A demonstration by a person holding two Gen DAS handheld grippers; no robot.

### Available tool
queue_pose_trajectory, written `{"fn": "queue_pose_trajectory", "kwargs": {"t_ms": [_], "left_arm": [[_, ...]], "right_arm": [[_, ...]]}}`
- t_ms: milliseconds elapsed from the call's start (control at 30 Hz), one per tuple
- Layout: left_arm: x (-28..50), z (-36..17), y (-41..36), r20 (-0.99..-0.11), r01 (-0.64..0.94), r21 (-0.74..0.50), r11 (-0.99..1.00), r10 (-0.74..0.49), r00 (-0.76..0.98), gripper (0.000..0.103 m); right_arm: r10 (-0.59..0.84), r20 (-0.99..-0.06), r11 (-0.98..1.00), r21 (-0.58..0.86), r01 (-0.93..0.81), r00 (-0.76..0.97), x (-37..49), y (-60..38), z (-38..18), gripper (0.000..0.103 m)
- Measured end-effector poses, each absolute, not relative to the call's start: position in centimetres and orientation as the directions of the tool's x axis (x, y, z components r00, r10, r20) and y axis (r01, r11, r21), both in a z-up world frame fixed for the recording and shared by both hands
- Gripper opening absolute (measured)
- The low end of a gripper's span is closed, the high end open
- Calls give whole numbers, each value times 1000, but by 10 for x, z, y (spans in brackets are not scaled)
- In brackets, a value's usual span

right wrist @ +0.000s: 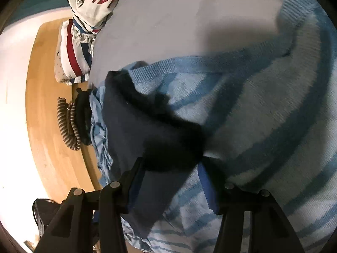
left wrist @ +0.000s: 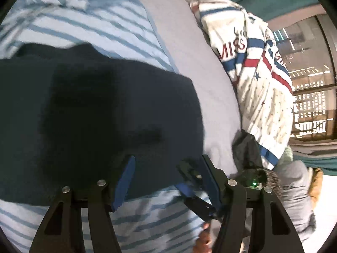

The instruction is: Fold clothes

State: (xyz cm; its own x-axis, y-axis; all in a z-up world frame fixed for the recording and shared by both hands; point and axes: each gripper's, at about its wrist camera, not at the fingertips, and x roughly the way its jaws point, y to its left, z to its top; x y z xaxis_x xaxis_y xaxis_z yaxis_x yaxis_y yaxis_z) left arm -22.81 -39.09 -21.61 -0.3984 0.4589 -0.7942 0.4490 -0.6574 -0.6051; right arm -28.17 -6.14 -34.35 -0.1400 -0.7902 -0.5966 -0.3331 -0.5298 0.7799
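Note:
A dark navy garment lies spread on a pale blue and white striped sweater, both on a lavender bed sheet. My left gripper hovers open over the navy cloth's near edge, pads wide apart. The right gripper shows just inside my left one's right finger, with a hand below it. In the right wrist view the right gripper straddles a bunched corner of the navy garment. The cloth sits between its blue pads, and striped sweater shows in the gap beside it.
A white quilt with red and blue stripes is heaped along the sheet's far side. A small striped cloth item and a dark one hang at the bed's edge over a wooden floor. Grey clothing and a window lie right.

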Motion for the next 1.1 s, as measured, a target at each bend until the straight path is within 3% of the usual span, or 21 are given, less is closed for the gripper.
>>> {"fn": "queue_pose_trajectory", "kwargs": {"t_ms": [33, 100, 233, 367, 533, 900, 1067, 1100], "left_arm": [[-231, -220, -390, -780, 451, -625, -637, 486, -394, 72], [-237, -225, -387, -749, 455, -662, -595, 531, -396, 75], [-252, -230, -382, -713, 452, -701, -552, 576, -401, 77], [-274, -228, -368, -797, 444, -604, -662, 498, -341, 77], [-300, -222, -333, -825, 369, -565, -738, 495, -273, 77], [-329, -251, -289, -955, 334, -298, -894, 285, -86, 77], [-329, -262, -285, -984, 329, -175, -928, 178, -20, 47], [-328, -263, -287, -985, 327, -171, -929, 174, -22, 45]], "right_arm": [[-787, -601, -542, 781, -311, -138, -283, -63, -341, 35], [-763, -628, -590, 773, -232, -153, -284, -69, -330, 26], [-683, -703, -714, 699, -18, -199, -276, -86, -301, 16], [-632, -734, -775, 604, 185, -248, -262, -106, -281, 13], [-667, -706, -740, 666, 100, -236, -263, -95, -295, 13], [-725, -655, -688, 693, 213, -213, -257, -102, -284, 12], [-716, -674, -698, 681, 220, -182, -252, -106, -288, 12], [-715, -677, -699, 680, 221, -175, -252, -105, -289, 13]]}}
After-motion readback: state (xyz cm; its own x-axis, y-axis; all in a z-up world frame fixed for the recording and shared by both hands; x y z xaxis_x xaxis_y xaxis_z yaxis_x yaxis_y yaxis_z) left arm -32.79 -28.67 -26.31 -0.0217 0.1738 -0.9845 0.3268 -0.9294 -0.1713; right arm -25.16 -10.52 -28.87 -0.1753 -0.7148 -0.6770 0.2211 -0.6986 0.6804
